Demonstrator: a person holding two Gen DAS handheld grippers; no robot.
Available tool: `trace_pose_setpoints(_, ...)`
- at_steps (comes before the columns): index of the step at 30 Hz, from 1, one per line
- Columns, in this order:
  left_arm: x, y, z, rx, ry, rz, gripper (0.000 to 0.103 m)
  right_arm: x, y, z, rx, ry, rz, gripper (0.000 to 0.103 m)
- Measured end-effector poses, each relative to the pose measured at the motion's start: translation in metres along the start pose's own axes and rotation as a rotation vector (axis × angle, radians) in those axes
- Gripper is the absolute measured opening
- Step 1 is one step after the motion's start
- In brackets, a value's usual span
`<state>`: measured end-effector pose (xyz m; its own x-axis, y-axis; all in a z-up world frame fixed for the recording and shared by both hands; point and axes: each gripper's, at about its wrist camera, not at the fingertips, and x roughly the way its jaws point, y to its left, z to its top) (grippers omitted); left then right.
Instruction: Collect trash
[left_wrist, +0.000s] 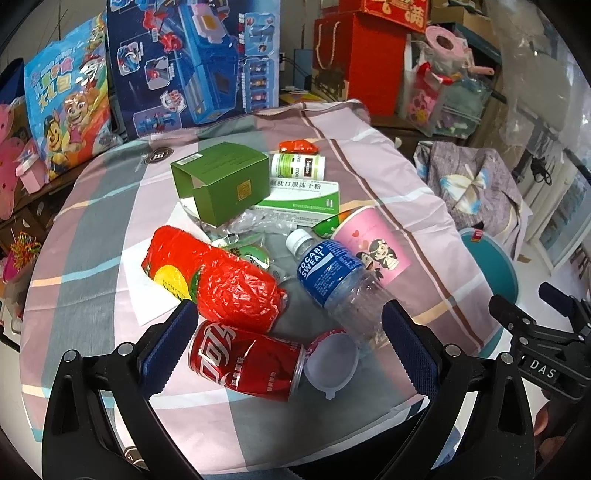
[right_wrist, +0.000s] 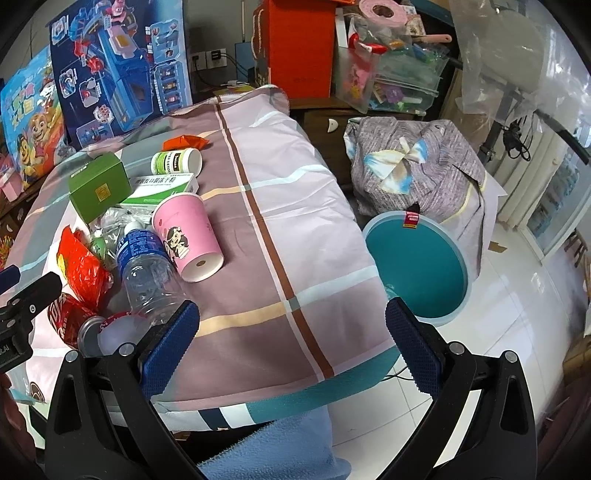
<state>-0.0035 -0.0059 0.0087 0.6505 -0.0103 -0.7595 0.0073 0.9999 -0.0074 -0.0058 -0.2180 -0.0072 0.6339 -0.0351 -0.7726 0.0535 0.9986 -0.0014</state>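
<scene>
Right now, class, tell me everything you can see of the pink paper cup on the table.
The pink paper cup lies on its side on the checked tablecloth, its white base towards the right wrist camera. It looks like paper and carries a cartoon couple with hearts. It lies beside the clear Pocari Sweat bottle; whether they touch cannot be told.

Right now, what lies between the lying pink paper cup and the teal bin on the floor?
Only bare checked tablecloth up to the table edge, between the pink paper cup and the teal bin, clearest in the right wrist view.

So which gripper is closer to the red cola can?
Left. The left gripper hangs open right over the cola can; the right gripper sits open off to the can's right, above bare cloth.
</scene>
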Motion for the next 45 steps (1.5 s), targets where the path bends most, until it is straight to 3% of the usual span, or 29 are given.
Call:
trace_pose_setpoints(35, 0.008, 0.005, -0.003, -0.009, 0.047, -0.006, 0.099, 0.010, -0.005, -0.001, 0.022, 0.043, 0.004, 0.097)
trace_pose_setpoints(39, 0.015, 0.024, 0.000, -0.068, 0.085, -0.022, 0.099, 0.013, 0.003, 0.008, -0.006, 0.065, 0.077, 0.097)
trace_pose_setpoints(45, 0.038, 0.075, -0.006, -0.194, 0.214, -0.041, 0.099, 0.023, 0.023, 0.026, -0.049, 0.125, 0.240, 0.097)
